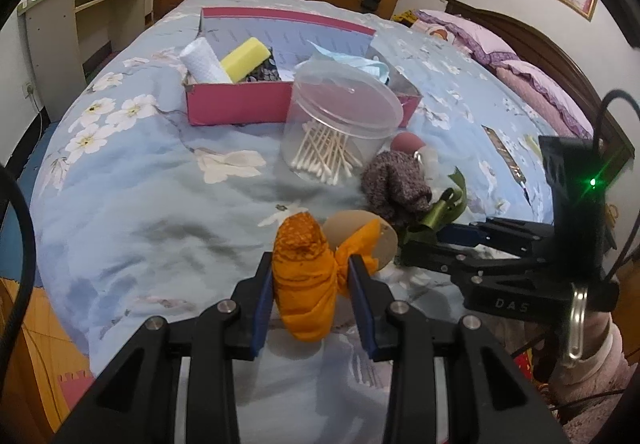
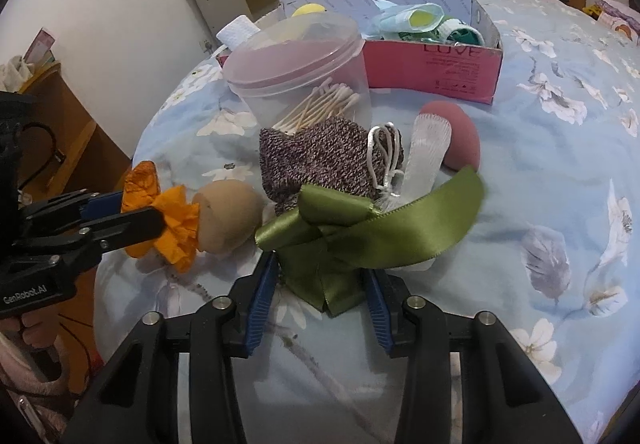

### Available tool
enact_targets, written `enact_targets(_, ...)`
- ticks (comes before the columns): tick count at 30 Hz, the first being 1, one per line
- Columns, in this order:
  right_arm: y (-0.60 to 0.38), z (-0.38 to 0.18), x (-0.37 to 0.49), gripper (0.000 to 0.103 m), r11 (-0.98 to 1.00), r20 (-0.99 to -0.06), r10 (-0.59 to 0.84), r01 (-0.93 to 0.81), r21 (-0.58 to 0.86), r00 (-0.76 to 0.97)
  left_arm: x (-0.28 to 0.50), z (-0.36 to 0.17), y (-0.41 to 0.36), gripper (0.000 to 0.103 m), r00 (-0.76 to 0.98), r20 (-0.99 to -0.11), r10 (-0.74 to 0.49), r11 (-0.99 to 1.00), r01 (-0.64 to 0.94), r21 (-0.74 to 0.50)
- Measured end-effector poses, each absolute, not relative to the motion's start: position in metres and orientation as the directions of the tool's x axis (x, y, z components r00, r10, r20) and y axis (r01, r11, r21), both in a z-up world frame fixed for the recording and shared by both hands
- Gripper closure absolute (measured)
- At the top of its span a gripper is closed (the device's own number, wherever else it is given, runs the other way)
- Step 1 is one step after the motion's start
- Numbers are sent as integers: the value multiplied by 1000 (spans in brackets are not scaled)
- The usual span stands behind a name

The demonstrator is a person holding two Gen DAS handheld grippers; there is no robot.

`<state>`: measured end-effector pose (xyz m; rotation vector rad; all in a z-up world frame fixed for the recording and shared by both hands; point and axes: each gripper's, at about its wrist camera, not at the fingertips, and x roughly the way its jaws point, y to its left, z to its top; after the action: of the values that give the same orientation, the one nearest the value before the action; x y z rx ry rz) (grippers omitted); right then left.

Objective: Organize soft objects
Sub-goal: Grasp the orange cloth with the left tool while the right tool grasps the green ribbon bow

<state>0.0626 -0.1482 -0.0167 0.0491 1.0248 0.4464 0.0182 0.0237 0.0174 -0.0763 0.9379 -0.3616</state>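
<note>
Left gripper point(image 1: 312, 280) clamped on orange cloth bundle point(image 1: 304, 276), just above bedspread point(image 1: 140, 204); light, squashy, grip mid-roll. Right gripper point(image 2: 320, 284) pinching green ribbon point(image 2: 360, 228); slick satin, may slip, hold at folded bunch. Knit sock point(image 2: 316, 160) beyond, limp. Pink box point(image 2: 432, 64) far, reads "LOVE". Grippers marked "DAS", "GenRobot.AI".

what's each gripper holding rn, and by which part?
Left gripper: orange cloth, pinched across its bunched middle. Right gripper: green ribbon, gripped at its folded lower end.
</note>
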Motion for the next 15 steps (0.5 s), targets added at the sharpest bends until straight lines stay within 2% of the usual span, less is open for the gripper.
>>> enact_targets(1, -148, -17, 63, 60, 909, -813, 383, -333, 248, 439, 18, 18, 25, 66, 538, -773, -335, 938, 268, -220)
enact_targets(3, -148, -17, 63, 74, 909, -810, 385, -333, 250, 442, 17, 20, 26, 66, 544, -770, -333, 939, 265, -219)
enact_targets(6, -150, -15, 62, 85, 905, -804, 394, -341, 254, 446, 15, 24, 26, 66, 552, -765, -331, 940, 267, -214)
enact_targets(11, -154, -7, 54, 91, 899, -787, 403, -363, 245, 466, 11, 31, 24, 66, 564, -753, -338, 937, 280, -211)
enact_targets(15, -158, 3, 46, 91, 897, -773, 407, -374, 237, 486, 9, 35, 23, 66, 574, -747, -335, 937, 282, -204)
